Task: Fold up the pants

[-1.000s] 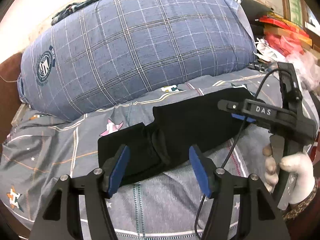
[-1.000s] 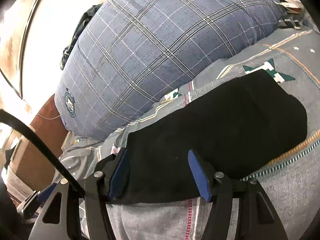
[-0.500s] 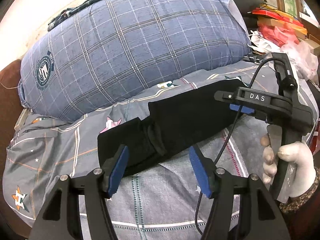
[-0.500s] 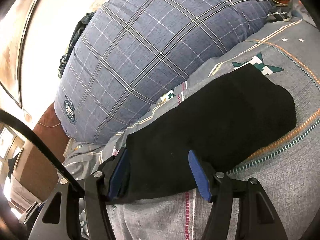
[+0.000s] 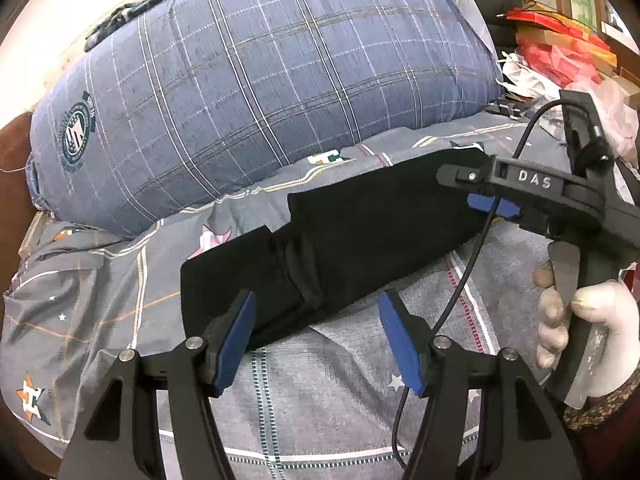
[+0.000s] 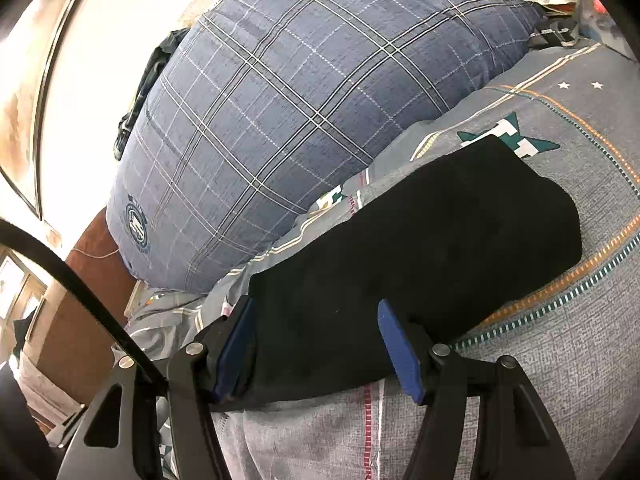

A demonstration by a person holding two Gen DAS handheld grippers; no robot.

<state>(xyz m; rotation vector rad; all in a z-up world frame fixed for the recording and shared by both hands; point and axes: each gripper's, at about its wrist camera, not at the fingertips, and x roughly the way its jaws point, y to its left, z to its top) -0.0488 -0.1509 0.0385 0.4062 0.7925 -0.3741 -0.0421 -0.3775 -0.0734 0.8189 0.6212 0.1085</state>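
Folded black pants (image 5: 380, 232) lie as a long strip across the grey patterned bedsheet (image 5: 320, 392). My left gripper (image 5: 316, 300) hovers open over the strip's left part, its blue pads apart and gripping nothing. My right gripper (image 5: 480, 196) hangs over the right end, held by a white-gloved hand (image 5: 592, 328). In the right wrist view the pants (image 6: 440, 240) run from between the pads up to the right. The right gripper (image 6: 316, 308) is open there, its pads standing either side of the near edge without pinching it.
A big blue plaid pillow (image 5: 260, 80) fills the space behind the pants. Red bags and papers (image 5: 560, 44) pile up at the far right. A black cable (image 5: 460, 292) dangles from the right gripper across the sheet. Brown wooden furniture (image 6: 80, 320) stands at the left.
Both cameras have drawn back a little from the pants, which show slightly smaller. The pants lie still and both sets of jaws stay apart.
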